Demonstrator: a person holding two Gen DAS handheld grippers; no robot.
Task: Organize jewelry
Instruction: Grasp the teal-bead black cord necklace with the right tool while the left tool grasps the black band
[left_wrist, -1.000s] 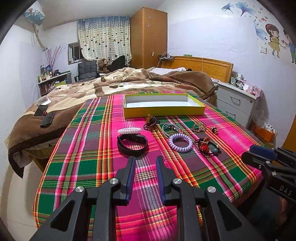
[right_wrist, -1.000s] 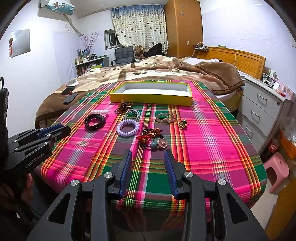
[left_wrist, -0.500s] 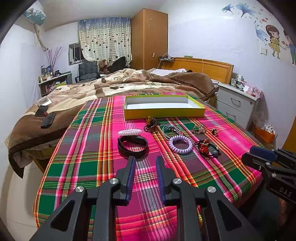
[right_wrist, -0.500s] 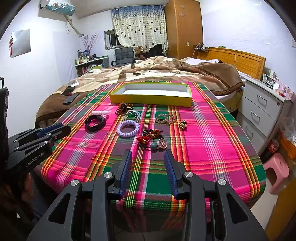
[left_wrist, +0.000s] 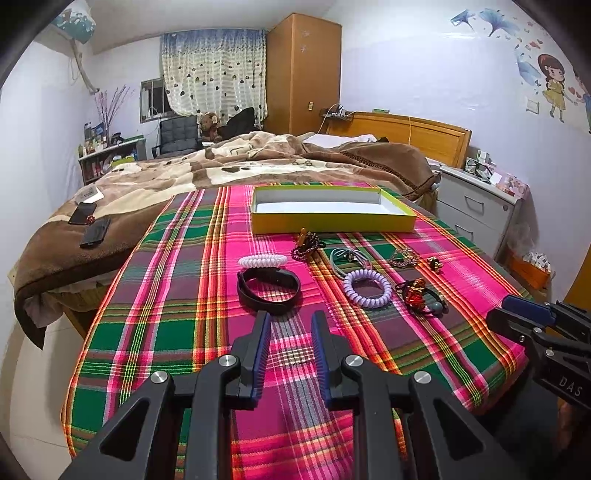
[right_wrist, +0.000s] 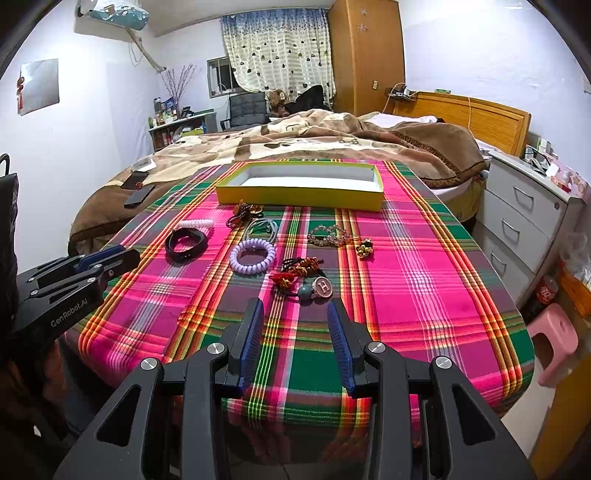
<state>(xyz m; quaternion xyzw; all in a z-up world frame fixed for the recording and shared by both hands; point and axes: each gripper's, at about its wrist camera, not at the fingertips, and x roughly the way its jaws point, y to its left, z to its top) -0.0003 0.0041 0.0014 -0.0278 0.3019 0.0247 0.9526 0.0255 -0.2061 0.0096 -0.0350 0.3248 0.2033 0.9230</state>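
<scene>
Ribbed blue pads line the matte black fingers of both tongs. The left tongs (left_wrist: 289, 325) hover parted with nothing between them, just short of a smooth black band bracelet (left_wrist: 268, 289) lying in a loop on the worktop (left_wrist: 166, 295). The right tongs (right_wrist: 295, 314) are spread wider, also holding nothing, above the woolly plaid cloth, near a tangle of red cord and beads with a round button marked H (right_wrist: 323, 286).

Beyond these lie a lilac coiled ring (right_wrist: 252, 256), springy like phone cord, and a pale pink coiled band (left_wrist: 263, 260) beside the black bracelet. Farther out sit a dark beaded strand (left_wrist: 306, 246), a thin grey-green cord loop (left_wrist: 341, 258), a glinting bead chain (right_wrist: 327, 235) and a small gold cluster (right_wrist: 364, 247).

At the far end of the worktop stands a shallow rectangular cardboard tray (right_wrist: 299, 193), yellow outside, white inside. A brown fleecy blanket (left_wrist: 258, 155) covers the bed behind.
</scene>
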